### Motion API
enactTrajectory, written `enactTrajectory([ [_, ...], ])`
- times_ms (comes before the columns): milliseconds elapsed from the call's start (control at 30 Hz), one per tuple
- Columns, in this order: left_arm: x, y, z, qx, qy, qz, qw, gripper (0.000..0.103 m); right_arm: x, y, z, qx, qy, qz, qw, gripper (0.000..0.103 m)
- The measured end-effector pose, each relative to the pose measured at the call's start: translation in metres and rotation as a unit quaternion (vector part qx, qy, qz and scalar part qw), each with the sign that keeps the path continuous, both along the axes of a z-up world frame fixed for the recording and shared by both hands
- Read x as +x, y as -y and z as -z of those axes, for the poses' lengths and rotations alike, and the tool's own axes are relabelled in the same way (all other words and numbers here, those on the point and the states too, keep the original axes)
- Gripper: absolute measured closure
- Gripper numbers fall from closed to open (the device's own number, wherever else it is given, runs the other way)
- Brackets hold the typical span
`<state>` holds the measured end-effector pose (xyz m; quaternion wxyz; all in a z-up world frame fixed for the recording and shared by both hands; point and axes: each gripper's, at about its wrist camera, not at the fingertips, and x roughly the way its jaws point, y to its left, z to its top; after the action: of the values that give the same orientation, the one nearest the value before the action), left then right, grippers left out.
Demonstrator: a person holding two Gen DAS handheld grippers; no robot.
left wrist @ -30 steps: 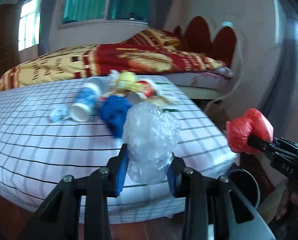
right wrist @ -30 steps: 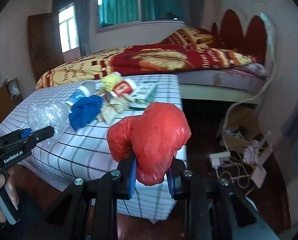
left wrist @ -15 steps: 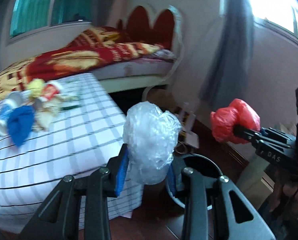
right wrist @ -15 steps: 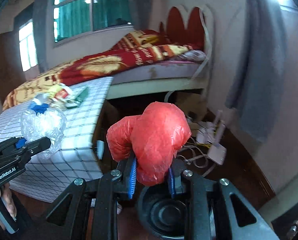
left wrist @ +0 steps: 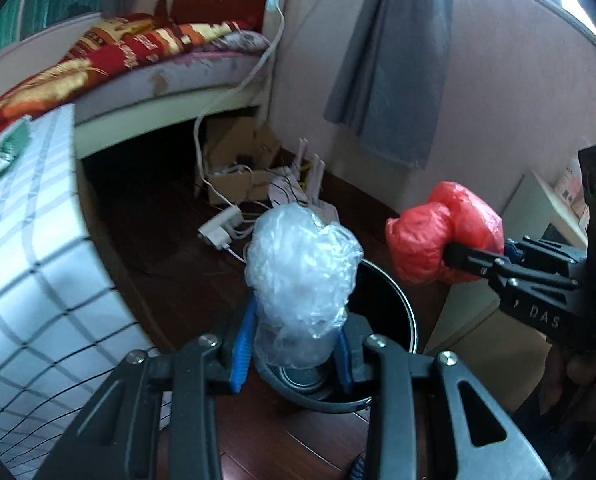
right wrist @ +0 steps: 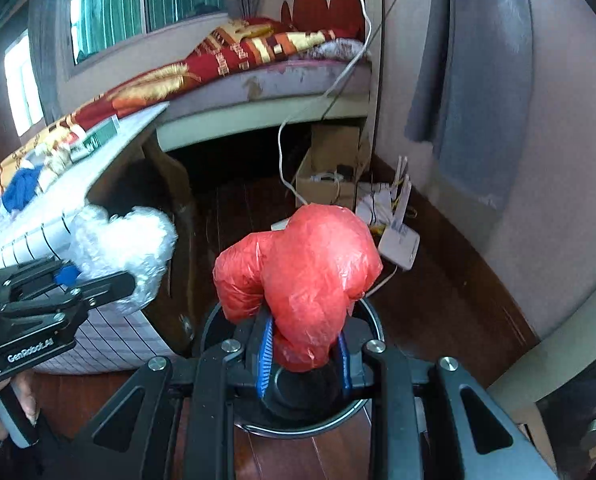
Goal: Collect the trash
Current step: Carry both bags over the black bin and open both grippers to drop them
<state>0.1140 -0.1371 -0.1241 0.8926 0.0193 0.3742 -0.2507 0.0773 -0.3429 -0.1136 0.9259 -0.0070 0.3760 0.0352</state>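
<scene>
Both grippers swung from table to above black bin (right wrist: pixel 368 394): left gripper (left wrist: pixel 296 354) clamps clear plastic wad (left wrist: pixel 302 268), right gripper (right wrist: pixel 304 354) clamps red bag (right wrist: pixel 302 276).

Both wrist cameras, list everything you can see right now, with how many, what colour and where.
clear plastic bag: one, crumpled, in the left gripper, above the bin
red plastic bag: one, crumpled, in the right gripper, above the bin
bin: one, black, round, on the dark wood floor
table: one, white checked cloth, left of the bin
blue cloth: one, on the table among other litter
bed: one, red and gold blanket, behind
cardboard box: one, brown, under the bed end
curtain: one, grey, on the wall
left gripper: black, shut
right gripper: black, shut
</scene>
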Motion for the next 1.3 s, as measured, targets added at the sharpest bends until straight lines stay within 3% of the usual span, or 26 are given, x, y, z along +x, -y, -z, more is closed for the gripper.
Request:
enactTrajectory([
  [367,0.026,0.029,0.046,0.017,-0.065,0.029,0.9973,0.066,0.034,0.018,0.078,0.009,-0.083,-0.029,0.996,0.075],
  [400,0.030,0.030,0.049,0.014,-0.072,0.031,0.9968,0.061,0.036,0.019,0.081,0.009,-0.086,-0.030,0.996,0.073],
  [433,0.035,0.032,0.053,0.015,-0.083,0.031,0.9960,0.043,0.040,0.019,0.087,0.008,-0.092,-0.035,0.995,0.068],
  [467,0.038,0.034,0.057,0.024,-0.091,0.021,0.9953,0.033,0.043,0.020,0.091,0.003,-0.099,-0.034,0.995,0.051],
  [500,0.041,0.032,0.058,0.037,-0.087,-0.004,0.9955,0.020,0.047,0.022,0.098,-0.014,-0.110,-0.022,0.994,0.024],
  [567,0.039,0.025,0.054,0.038,-0.078,-0.032,0.9957,0.009,0.047,0.029,0.101,-0.020,-0.109,-0.006,0.994,0.000],
  [600,0.037,0.021,0.052,0.043,-0.078,-0.044,0.9951,0.001,0.045,0.034,0.098,-0.024,-0.100,0.008,0.995,0.000],
  [700,0.029,0.014,0.041,0.060,-0.059,-0.068,0.9941,0.000,0.042,0.039,0.085,-0.023,-0.080,0.024,0.996,0.000],
  [900,0.007,-0.001,0.012,0.056,-0.023,-0.088,0.9942,0.000,0.029,0.028,0.047,-0.028,-0.038,0.035,0.998,0.000],
  [1300,-0.005,-0.035,-0.024,0.047,0.018,-0.125,0.9909,0.000,0.005,-0.014,0.004,-0.028,-0.002,0.029,0.999,0.000],
])
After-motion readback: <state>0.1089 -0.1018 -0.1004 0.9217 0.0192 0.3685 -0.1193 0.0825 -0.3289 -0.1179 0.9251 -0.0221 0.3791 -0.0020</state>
